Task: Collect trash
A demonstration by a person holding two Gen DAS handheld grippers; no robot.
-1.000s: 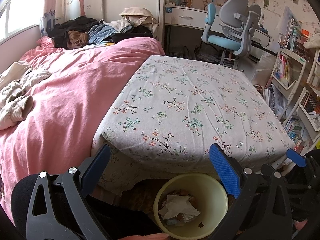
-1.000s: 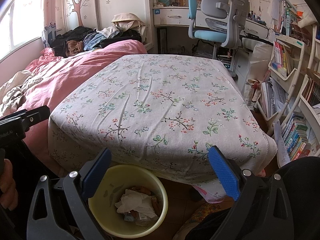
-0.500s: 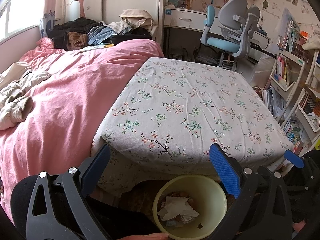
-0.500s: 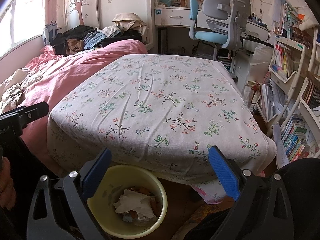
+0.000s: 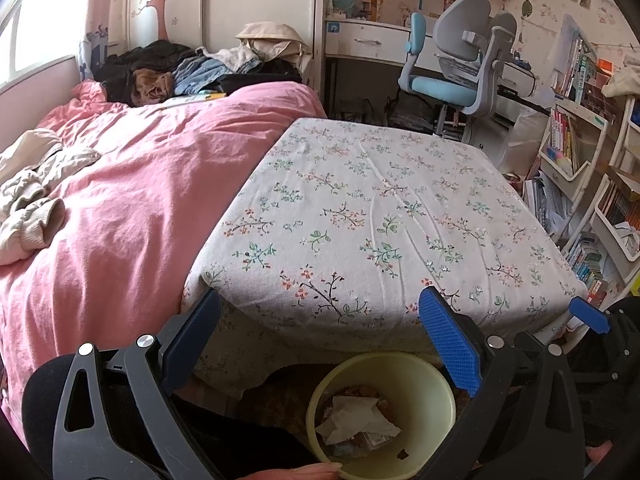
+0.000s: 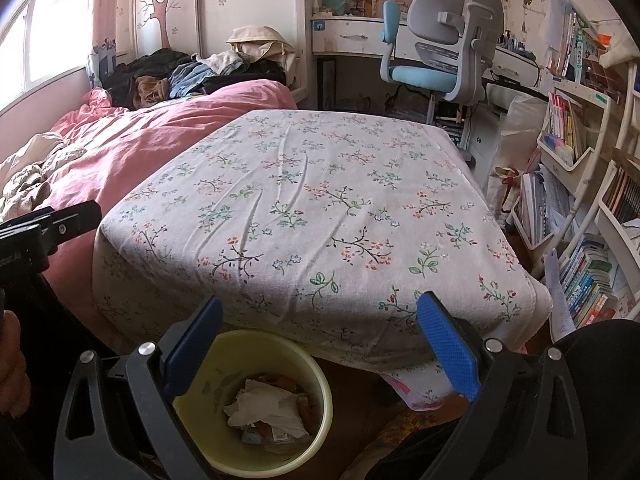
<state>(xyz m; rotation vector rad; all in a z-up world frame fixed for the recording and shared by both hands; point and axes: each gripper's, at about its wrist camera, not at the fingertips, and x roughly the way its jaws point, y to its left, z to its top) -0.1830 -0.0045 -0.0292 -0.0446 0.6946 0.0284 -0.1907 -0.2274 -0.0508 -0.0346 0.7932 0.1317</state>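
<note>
A pale yellow bin (image 5: 424, 396) stands on the floor below the near edge of the floral-cloth table (image 5: 372, 216). Crumpled white paper (image 5: 356, 420) and other scraps lie inside it. My left gripper (image 5: 324, 332) hangs open over the bin and table edge, nothing between its blue pads. In the right wrist view the same bin (image 6: 316, 404) sits lower left with crumpled paper (image 6: 268, 404) in it. My right gripper (image 6: 320, 332) is open and empty above it. The floral table (image 6: 312, 208) shows no loose trash on top.
A pink-covered bed (image 5: 120, 200) with heaped clothes lies left of the table. A blue and grey desk chair (image 5: 460, 68) and desk stand behind. Bookshelves (image 6: 580, 208) crowd the right side. The left gripper's body (image 6: 44, 232) shows at the left edge of the right wrist view.
Both grippers have drifted slightly, so the table and bin shift a little in view. Both stay open and empty. The bin's contents look the same.
</note>
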